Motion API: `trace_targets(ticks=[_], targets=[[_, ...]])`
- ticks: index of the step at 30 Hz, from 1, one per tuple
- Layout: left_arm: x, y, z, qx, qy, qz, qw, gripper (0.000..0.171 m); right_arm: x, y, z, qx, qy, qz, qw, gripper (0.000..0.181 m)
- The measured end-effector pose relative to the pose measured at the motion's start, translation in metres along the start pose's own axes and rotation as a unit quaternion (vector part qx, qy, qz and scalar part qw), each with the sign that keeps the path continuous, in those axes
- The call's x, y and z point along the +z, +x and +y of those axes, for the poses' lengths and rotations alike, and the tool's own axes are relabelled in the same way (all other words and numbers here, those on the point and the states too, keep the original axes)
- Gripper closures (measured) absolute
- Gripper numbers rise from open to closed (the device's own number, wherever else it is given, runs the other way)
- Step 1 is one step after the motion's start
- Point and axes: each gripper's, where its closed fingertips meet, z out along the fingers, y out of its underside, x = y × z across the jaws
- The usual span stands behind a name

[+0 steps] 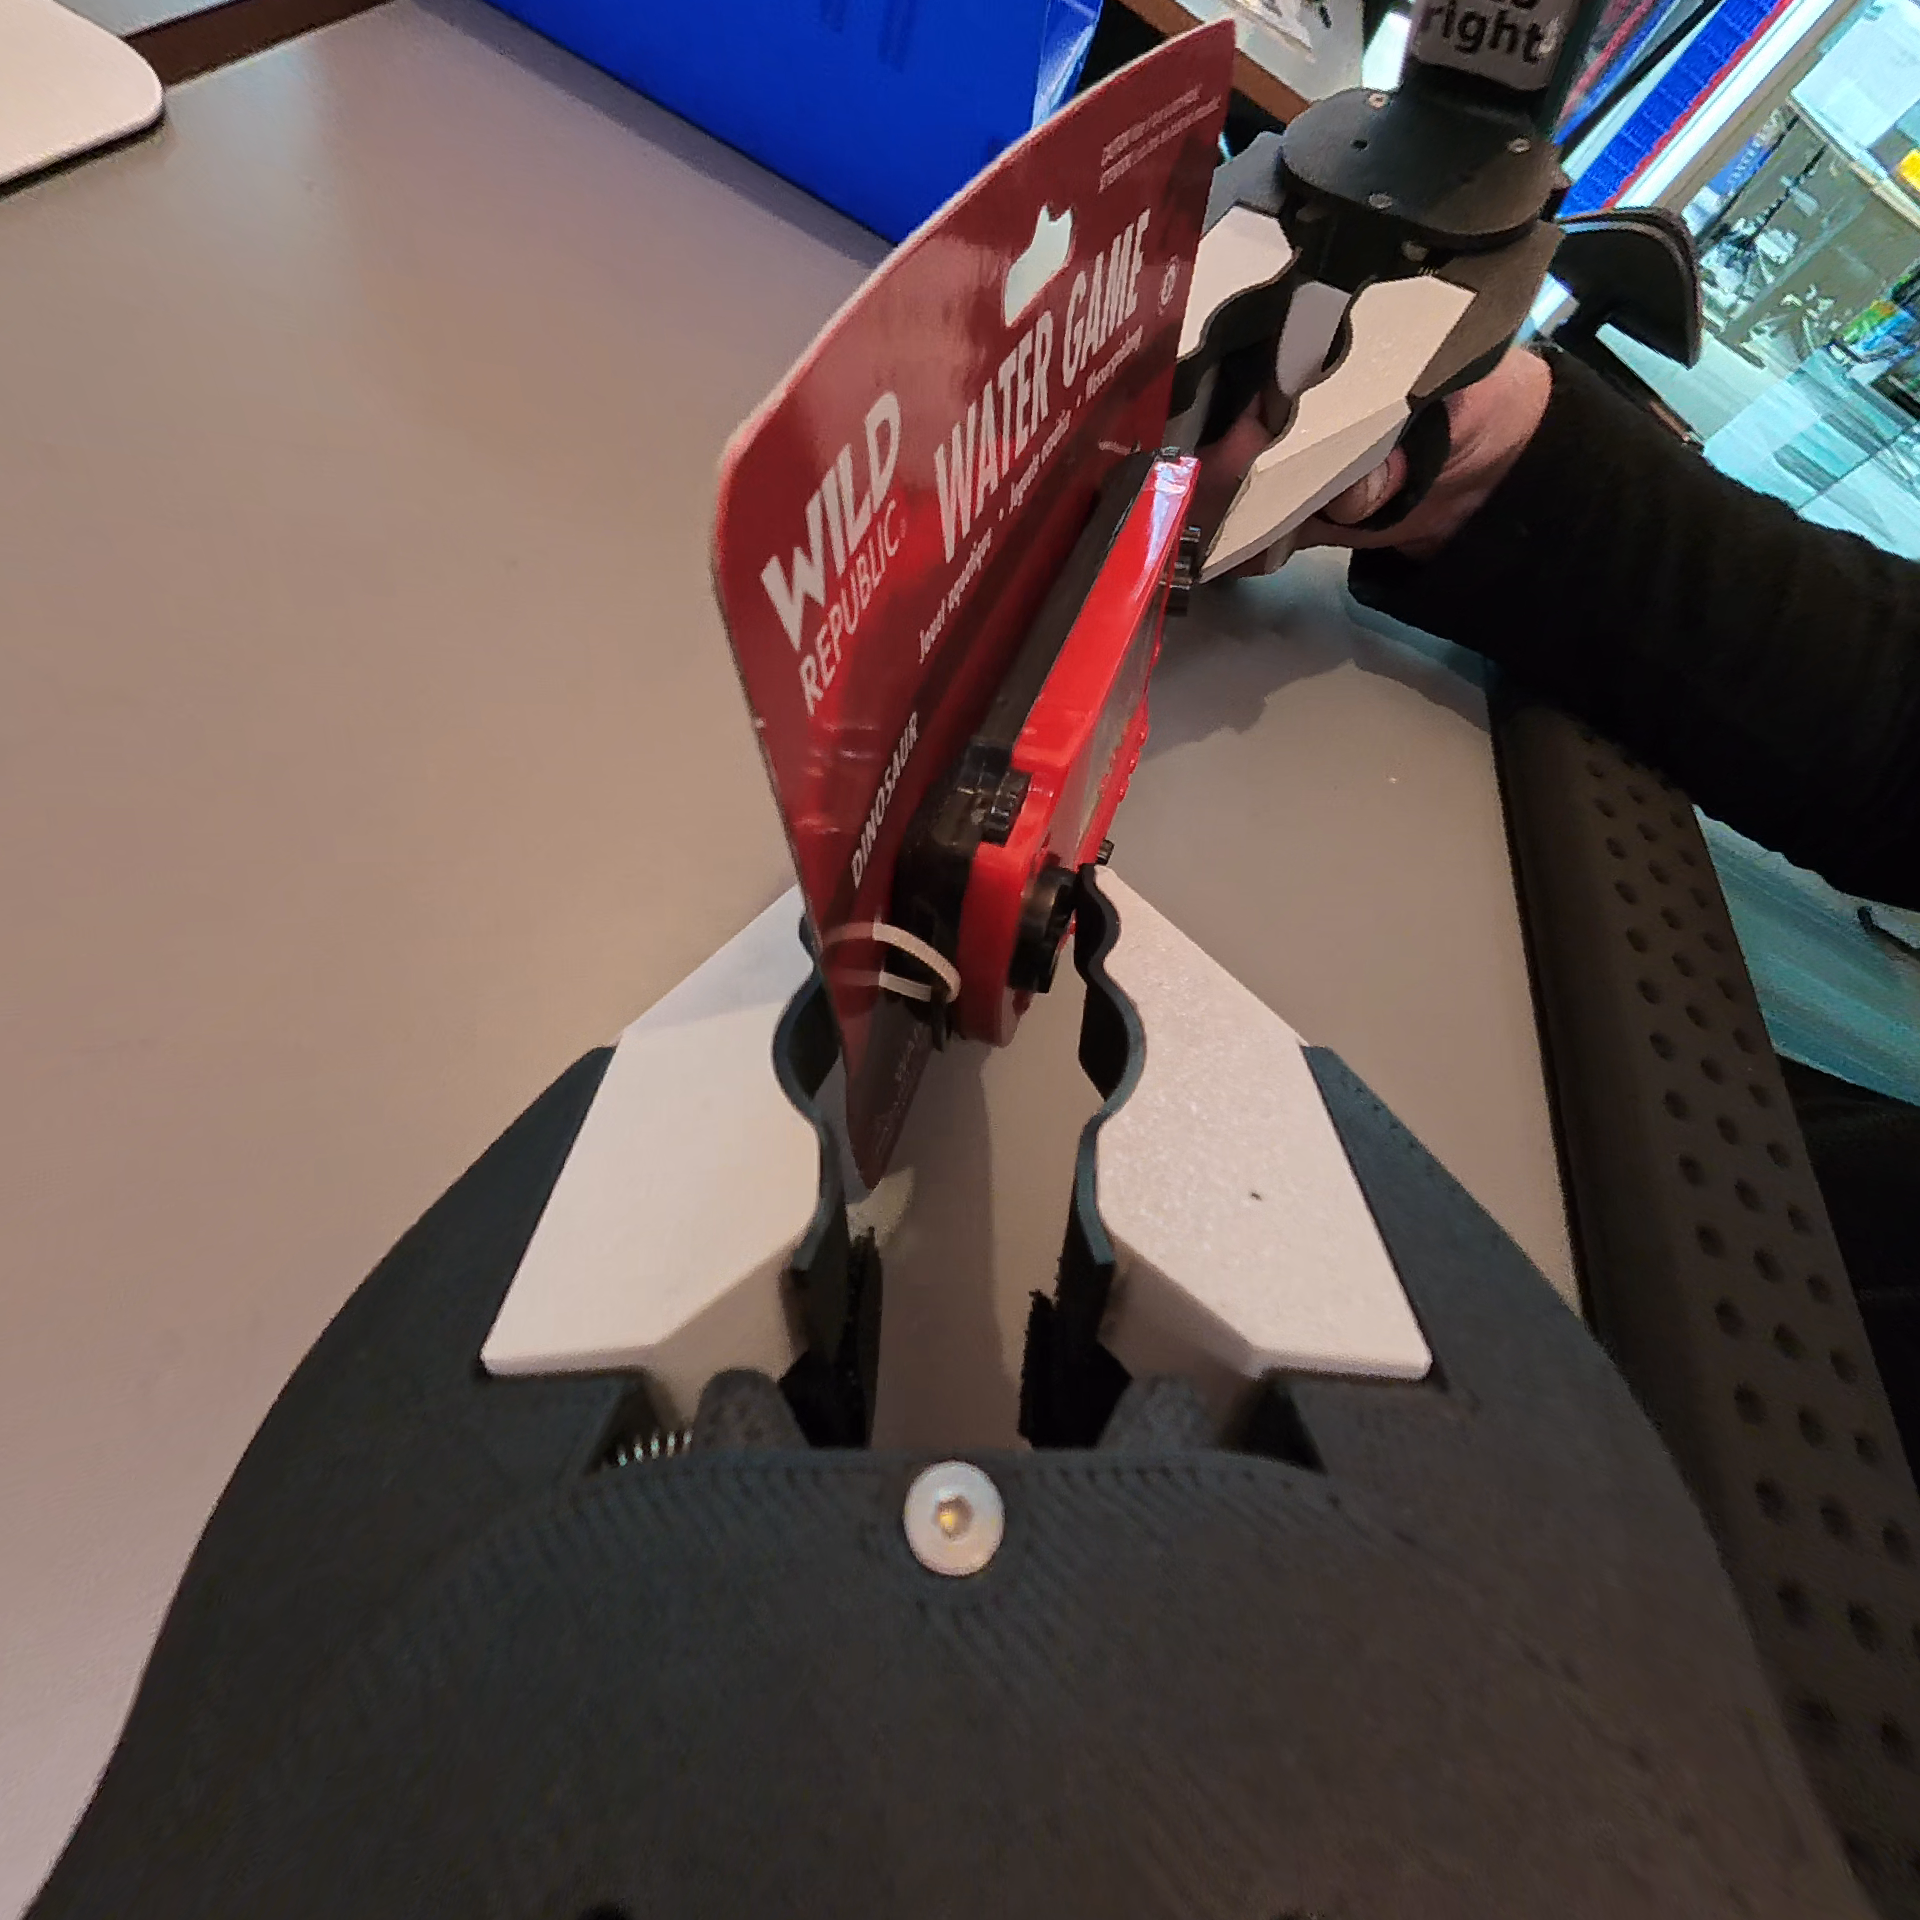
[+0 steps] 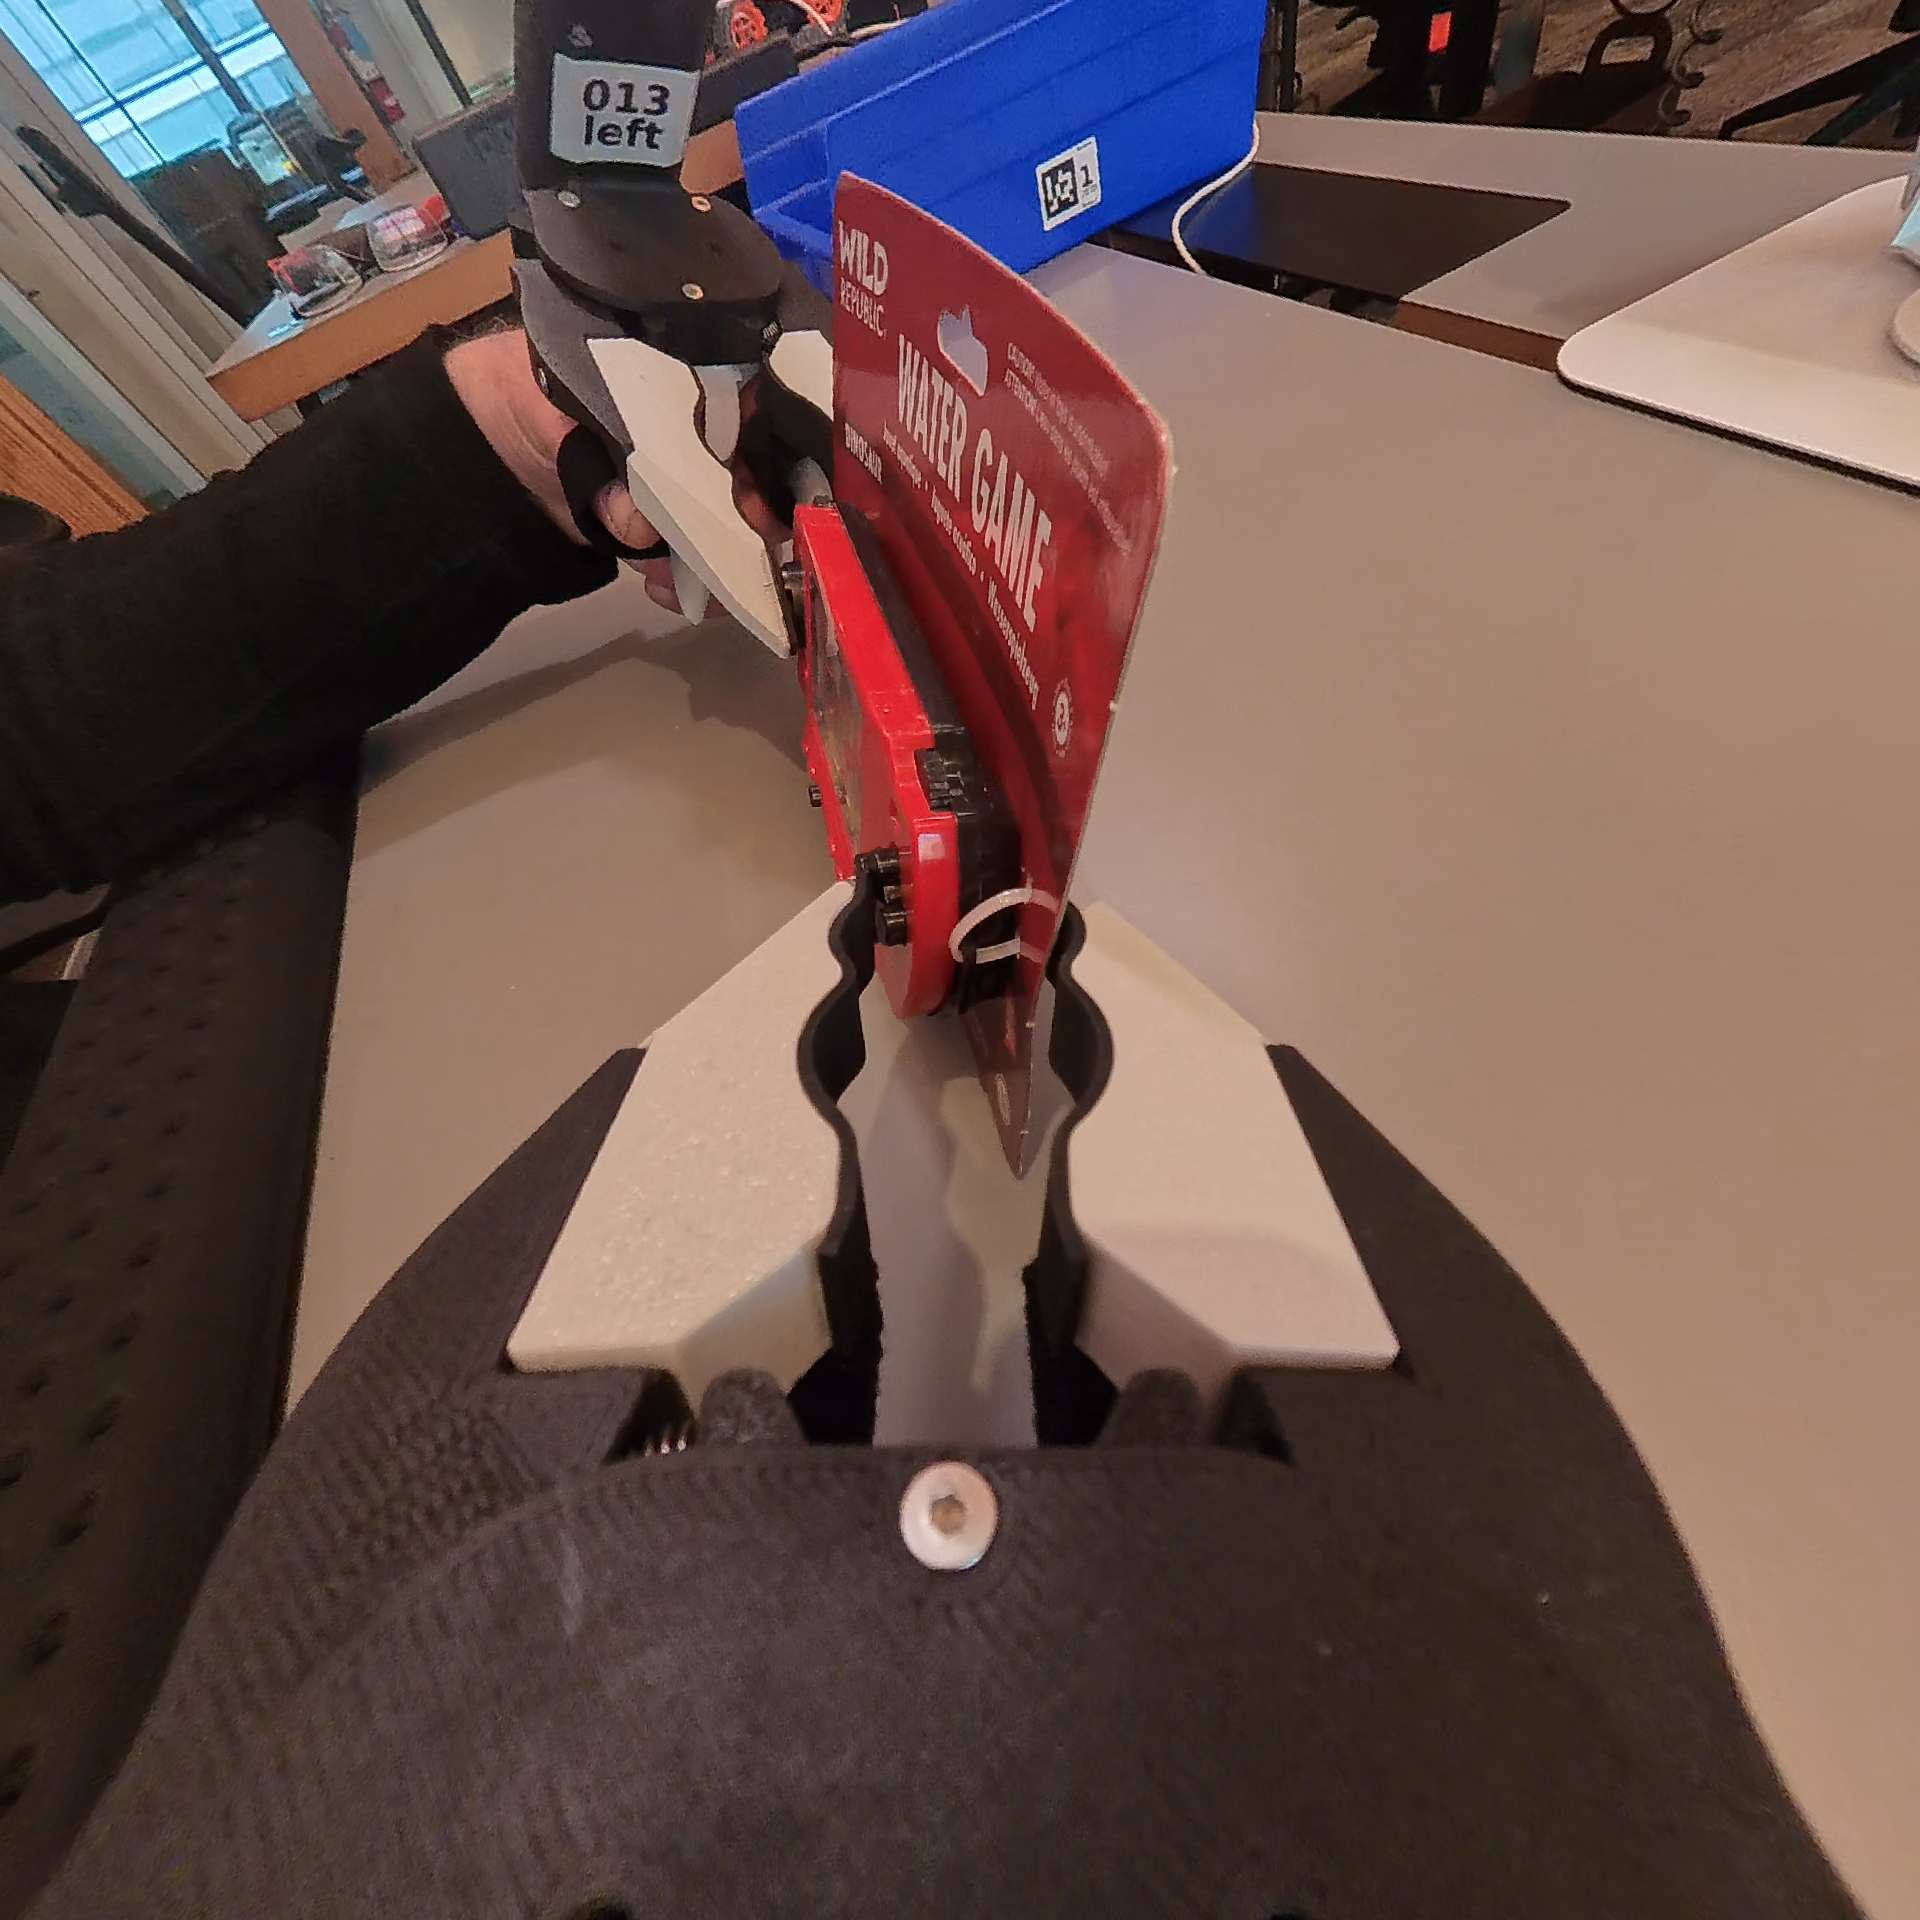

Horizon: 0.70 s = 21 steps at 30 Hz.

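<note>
A red handheld toy (image 1: 1081, 727) is tied with a white zip tie to a dark red backing card (image 1: 935, 468). It is held upright on edge above the grey table (image 1: 364, 623). My left gripper (image 1: 945, 935) is shut on the near end of the toy and card. My right gripper (image 1: 1205, 561) clamps the far end, held by a hand in a black sleeve. In the right wrist view my right gripper (image 2: 961, 935) is shut on the toy (image 2: 873, 727) and card (image 2: 997, 468), and my left gripper (image 2: 774, 623) grips the opposite end.
A blue bin (image 2: 987, 114) stands at the table's far edge, also in the left wrist view (image 1: 831, 94). A white flat base (image 2: 1766, 343) lies at the far right. A black perforated chair part (image 1: 1704, 1143) runs along the table's edge beside the arms.
</note>
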Motion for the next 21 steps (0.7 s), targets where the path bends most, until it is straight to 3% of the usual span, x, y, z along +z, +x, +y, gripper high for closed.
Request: trace_targets(ticks=[8,21], targets=[[-0.008,0.010,0.001,0.023,0.020,0.036,0.999,0.134,0.000,-0.001,0.000,-0.001,0.001,-0.003,1.000,0.152],[-0.012,0.010,0.000,0.030,0.031,0.040,0.998,0.139,0.000,-0.002,0.000,-0.001,0.001,-0.005,1.000,0.149]])
